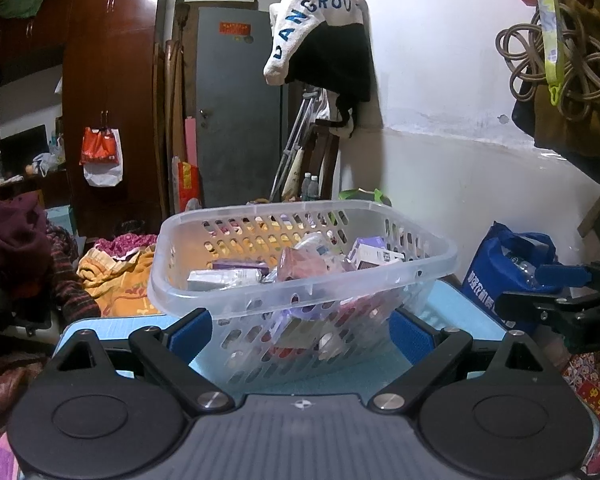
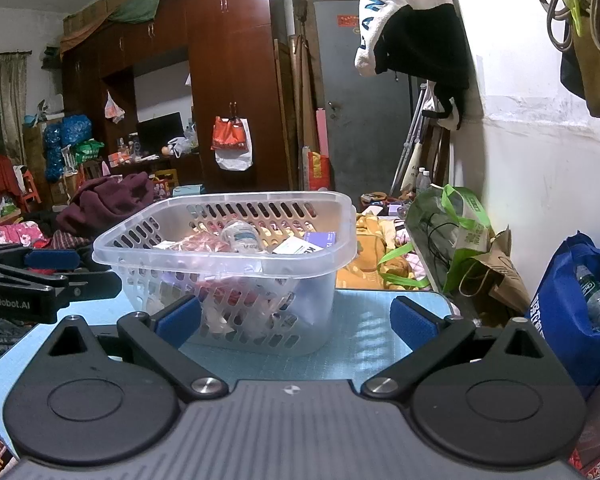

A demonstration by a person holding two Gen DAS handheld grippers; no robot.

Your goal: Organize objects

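A clear plastic basket (image 1: 440, 258) with slotted walls stands on a light blue mat (image 1: 464, 312). It holds several small boxes, a pink packet (image 1: 300, 264) and a small bottle (image 2: 242, 236). My left gripper (image 1: 300, 334) is open and empty, its blue pads either side of the basket's near corner without touching it. My right gripper (image 2: 296, 320) is open and empty, just in front of the basket (image 2: 112, 250), on its right side. Each gripper shows at the edge of the other's view.
A blue bag (image 2: 560, 312) with a water bottle stands right of the mat. A green bag (image 2: 452, 232) and brown paper bag lean on the white wall. Piled clothes (image 1: 112, 276) lie left and behind. A wardrobe (image 2: 228, 80) and grey door (image 1: 236, 120) stand behind.
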